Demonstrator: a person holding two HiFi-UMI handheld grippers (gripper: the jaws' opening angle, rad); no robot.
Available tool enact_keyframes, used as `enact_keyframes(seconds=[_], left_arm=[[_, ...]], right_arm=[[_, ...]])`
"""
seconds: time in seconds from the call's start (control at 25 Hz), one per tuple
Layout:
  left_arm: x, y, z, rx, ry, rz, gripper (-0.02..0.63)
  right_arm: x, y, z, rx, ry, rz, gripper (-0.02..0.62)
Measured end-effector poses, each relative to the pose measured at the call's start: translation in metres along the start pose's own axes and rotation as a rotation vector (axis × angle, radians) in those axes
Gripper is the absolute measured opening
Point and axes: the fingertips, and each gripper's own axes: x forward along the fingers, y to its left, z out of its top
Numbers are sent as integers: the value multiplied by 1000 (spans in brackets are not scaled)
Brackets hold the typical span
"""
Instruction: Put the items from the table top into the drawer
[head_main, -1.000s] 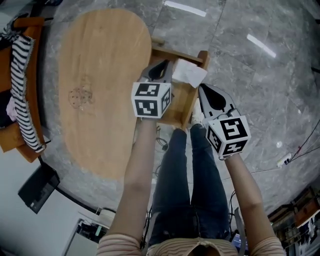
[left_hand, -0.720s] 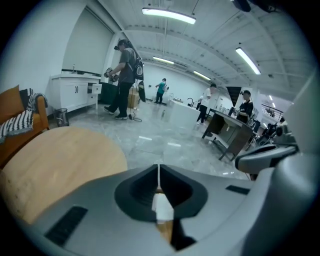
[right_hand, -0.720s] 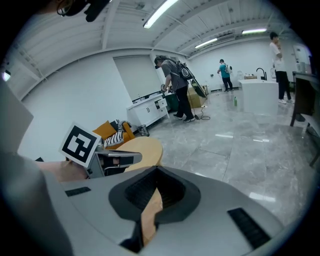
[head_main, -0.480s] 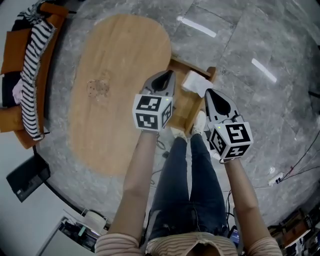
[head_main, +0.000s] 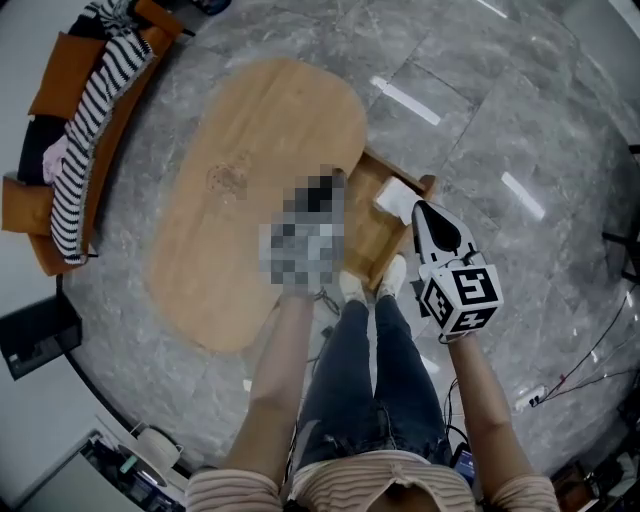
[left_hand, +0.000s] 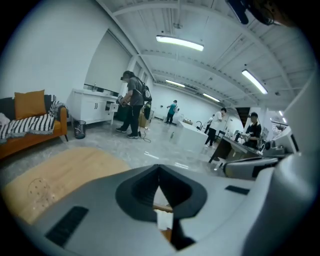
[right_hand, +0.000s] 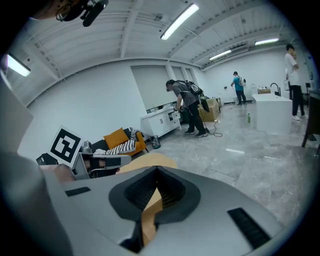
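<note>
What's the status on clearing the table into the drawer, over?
Left gripper just closed, empty; right gripper shut, empty. White item lies in the open drawer. Nothing blocking the drawer.

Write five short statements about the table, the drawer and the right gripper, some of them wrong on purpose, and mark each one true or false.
1. The drawer stands open. True.
2. A white item lies in the drawer. True.
3. Several items lie on the table. False: only bare wood shows on the part of its top that is in view.
4. The right gripper holds the white item. False: its jaws are together with nothing between them, and the item is in the drawer.
5. A striped cloth lies on the sofa. True.
</note>
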Motion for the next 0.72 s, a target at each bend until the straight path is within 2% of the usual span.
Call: enact_keyframes(seconds=[0.12,0.44,0.72], left_arm=[[-24,4,16,-31,-40,23,14],[-79,1,47,17,-97,84,15],[-128,-2,72,1,-180,126,15]], right_arm=[[-6,16,21,-34,-22,29,8],[-25,59,71,-72,-122,147,8],[-38,96,104,-142,-173,217,8]])
